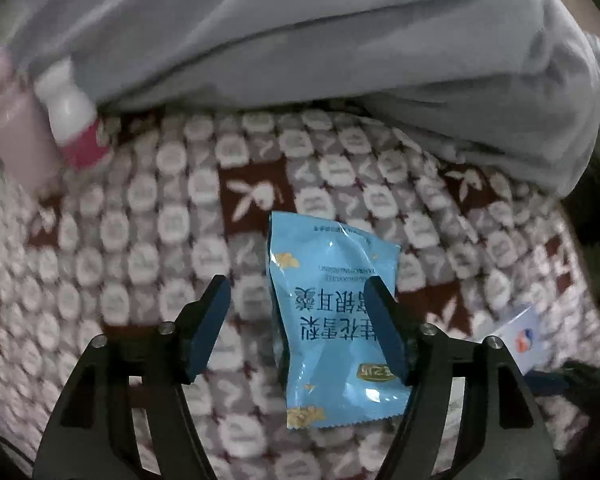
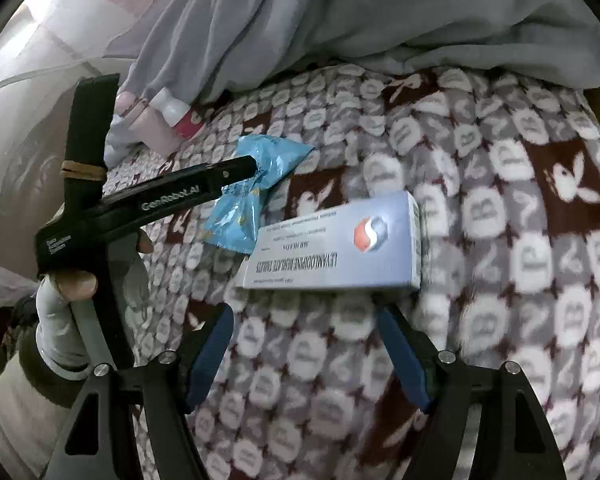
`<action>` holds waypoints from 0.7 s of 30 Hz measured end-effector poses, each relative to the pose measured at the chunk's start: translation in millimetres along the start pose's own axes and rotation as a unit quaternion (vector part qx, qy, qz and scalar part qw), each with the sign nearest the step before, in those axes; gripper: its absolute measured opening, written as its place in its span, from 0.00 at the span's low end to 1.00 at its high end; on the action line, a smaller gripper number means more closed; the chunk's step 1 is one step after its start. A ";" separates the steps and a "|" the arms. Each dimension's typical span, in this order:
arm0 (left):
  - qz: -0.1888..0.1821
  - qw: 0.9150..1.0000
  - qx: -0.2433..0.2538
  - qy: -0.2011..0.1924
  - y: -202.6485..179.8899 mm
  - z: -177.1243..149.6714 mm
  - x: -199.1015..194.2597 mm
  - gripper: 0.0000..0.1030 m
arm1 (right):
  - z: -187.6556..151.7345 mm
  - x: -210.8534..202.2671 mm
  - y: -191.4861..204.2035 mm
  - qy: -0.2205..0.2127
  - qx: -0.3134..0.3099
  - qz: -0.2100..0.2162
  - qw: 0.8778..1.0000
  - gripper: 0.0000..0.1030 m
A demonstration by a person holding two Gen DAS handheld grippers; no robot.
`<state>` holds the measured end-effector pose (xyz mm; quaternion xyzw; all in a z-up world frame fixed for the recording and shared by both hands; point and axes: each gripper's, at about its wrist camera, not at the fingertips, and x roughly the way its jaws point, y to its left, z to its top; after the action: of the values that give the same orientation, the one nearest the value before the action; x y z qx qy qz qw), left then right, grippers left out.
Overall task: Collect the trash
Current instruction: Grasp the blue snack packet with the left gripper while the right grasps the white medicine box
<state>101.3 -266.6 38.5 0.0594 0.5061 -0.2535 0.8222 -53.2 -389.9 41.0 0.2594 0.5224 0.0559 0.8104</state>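
Observation:
A light blue snack packet [image 1: 332, 320] lies flat on the patterned blanket [image 1: 140, 220]. My left gripper [image 1: 296, 284] is open just above it, and the packet sits between the fingers, close to the right one. In the right wrist view, a gloved hand [image 2: 80, 280] holds that left gripper [image 2: 248, 166] over the packet [image 2: 260, 184]. A pale blue medicine box [image 2: 336, 240] lies beside the packet. My right gripper [image 2: 304, 312] is open, with its fingertips just short of the box's near edge and nothing between them.
A white bottle with a pink label [image 1: 72, 120] and a pink bottle [image 1: 20, 132] lie at the back left, partly under a bunched grey quilt [image 1: 300, 40]. The quilt [image 2: 380, 12] covers the far side of the bed. The box's corner [image 1: 520, 332] shows at the right.

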 end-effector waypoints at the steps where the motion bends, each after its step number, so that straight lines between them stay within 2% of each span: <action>1: -0.027 1.000 -0.013 0.000 5.9 -0.1 -4.2 0.66 | 2.0 0.9 -0.1 0.000 0.000 0.000 1.000 0.71; 2: -0.051 0.998 -0.021 -0.008 10.2 -0.9 -9.8 0.67 | 2.8 0.8 0.0 0.001 -0.002 0.000 1.000 0.71; 3: -0.056 0.998 -0.020 -0.012 11.8 -1.3 -12.0 0.69 | 3.1 -0.2 0.1 0.000 -0.005 0.001 1.000 0.71; 4: -0.059 0.998 -0.017 -0.009 11.8 -1.6 -11.1 0.77 | 3.7 0.1 0.7 -0.001 -0.008 0.000 1.000 0.71; 6: -0.066 0.998 0.002 0.017 6.6 -4.1 0.7 0.78 | 2.3 0.9 -0.1 -0.001 -0.009 0.000 1.000 0.71; 9: -0.025 0.999 0.025 0.041 -4.4 -12.6 17.1 0.78 | 3.0 0.0 -1.5 -0.006 -0.002 0.004 1.000 0.71; 11: -0.017 0.999 0.012 0.043 -0.7 -15.8 25.5 0.74 | 3.3 -0.8 -2.1 -0.009 0.003 0.004 1.000 0.71; 12: -0.011 0.999 0.004 0.034 2.1 -16.9 22.9 0.60 | 2.5 -3.1 -2.9 -0.008 0.003 0.002 1.000 0.71; 13: -0.003 1.000 -0.002 0.028 4.9 -18.9 19.2 0.56 | 3.2 -3.9 -2.4 -0.008 0.002 -0.002 1.000 0.71; 15: -0.017 1.000 -0.011 0.017 16.7 -22.2 3.8 0.54 | 6.8 -7.1 -3.2 -0.012 0.002 -0.014 1.000 0.72; 21: 0.002 0.999 -0.035 -0.020 50.3 -42.1 -41.3 0.53 | 52.8 18.5 8.4 -0.027 -0.002 -0.040 0.999 0.72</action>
<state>76.7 -193.4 45.9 0.0264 0.4977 -0.2351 0.8345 2.8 -395.1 46.8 0.2376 0.5106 0.0177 0.8262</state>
